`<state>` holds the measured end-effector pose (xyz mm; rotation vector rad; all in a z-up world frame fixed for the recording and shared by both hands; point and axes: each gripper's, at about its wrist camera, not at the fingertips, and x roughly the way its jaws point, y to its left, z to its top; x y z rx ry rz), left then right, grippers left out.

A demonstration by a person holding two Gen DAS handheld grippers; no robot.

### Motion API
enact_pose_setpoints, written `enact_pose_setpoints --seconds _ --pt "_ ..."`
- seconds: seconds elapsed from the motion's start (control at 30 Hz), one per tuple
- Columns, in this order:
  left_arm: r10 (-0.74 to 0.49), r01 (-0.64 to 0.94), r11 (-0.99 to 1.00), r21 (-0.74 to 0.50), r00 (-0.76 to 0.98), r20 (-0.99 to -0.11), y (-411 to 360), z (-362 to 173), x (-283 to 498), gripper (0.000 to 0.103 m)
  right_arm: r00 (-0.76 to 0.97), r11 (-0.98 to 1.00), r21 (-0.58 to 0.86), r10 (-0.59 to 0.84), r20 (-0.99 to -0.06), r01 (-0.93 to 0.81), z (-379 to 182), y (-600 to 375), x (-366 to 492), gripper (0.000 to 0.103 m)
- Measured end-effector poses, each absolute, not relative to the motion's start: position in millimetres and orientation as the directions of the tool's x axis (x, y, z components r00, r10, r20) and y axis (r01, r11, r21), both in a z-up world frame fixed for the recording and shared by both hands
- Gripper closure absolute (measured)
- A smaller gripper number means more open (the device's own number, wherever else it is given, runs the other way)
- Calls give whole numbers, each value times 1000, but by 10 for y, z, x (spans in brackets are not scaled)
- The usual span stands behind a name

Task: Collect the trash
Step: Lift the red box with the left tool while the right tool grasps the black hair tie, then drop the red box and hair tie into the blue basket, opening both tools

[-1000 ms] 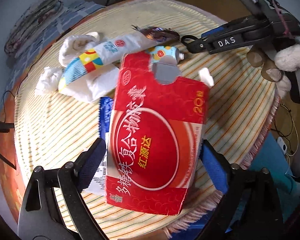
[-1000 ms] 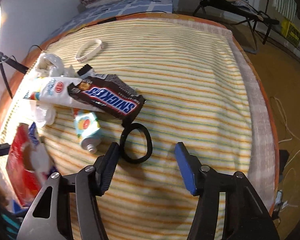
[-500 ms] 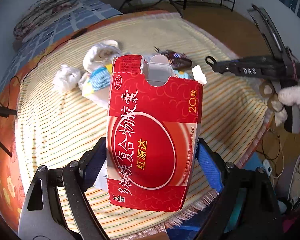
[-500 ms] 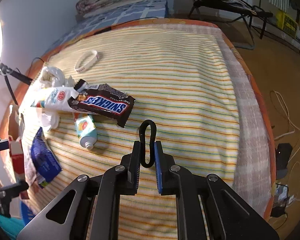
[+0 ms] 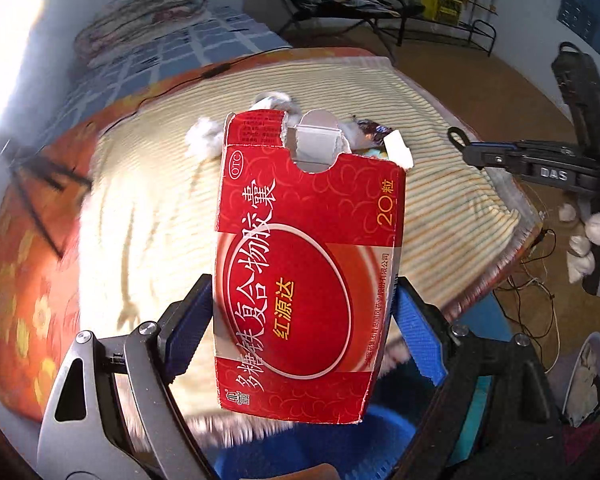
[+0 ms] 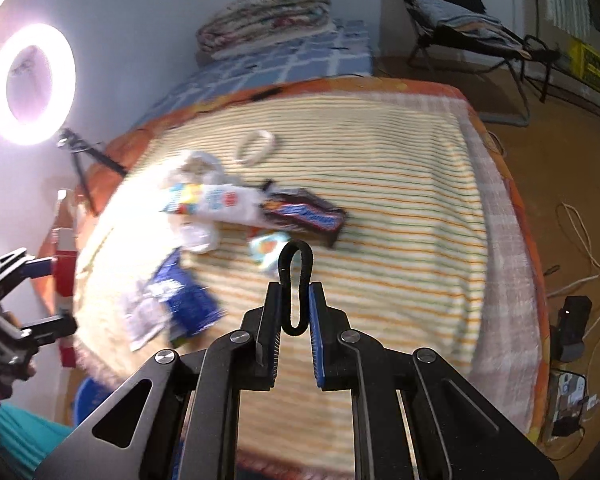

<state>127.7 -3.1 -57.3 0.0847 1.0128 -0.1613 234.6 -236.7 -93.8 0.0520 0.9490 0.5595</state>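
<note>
- The flat red cardboard medicine box (image 5: 308, 276), pinched across its width by the left gripper (image 5: 304, 320), now hangs above the bed edge; a second ago it lay on the blanket.
- The right gripper (image 6: 296, 312), spread a second ago, has just closed on the black elastic hair loop (image 6: 296, 280), now squeezed narrow and lifted.
- Below lies a striped cream blanket (image 6: 400, 220) with wrappers, beside a ring light (image 6: 32, 84).
- The box's long axis runs upright, its torn flap topmost.
</note>
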Motion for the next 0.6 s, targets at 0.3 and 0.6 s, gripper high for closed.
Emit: enact_pose_setpoints --seconds 0.3,0.6 --pt "-82 15 996 -87 521 -849 240 -637 432 14 375 759 324 586 -718 -564 -652 -1953 1557 92" --pt "-58 -129 981 -142 508 -860 421 -900 -281 14 264 656 317 630 -730 -685 -683 -1464 777 92"
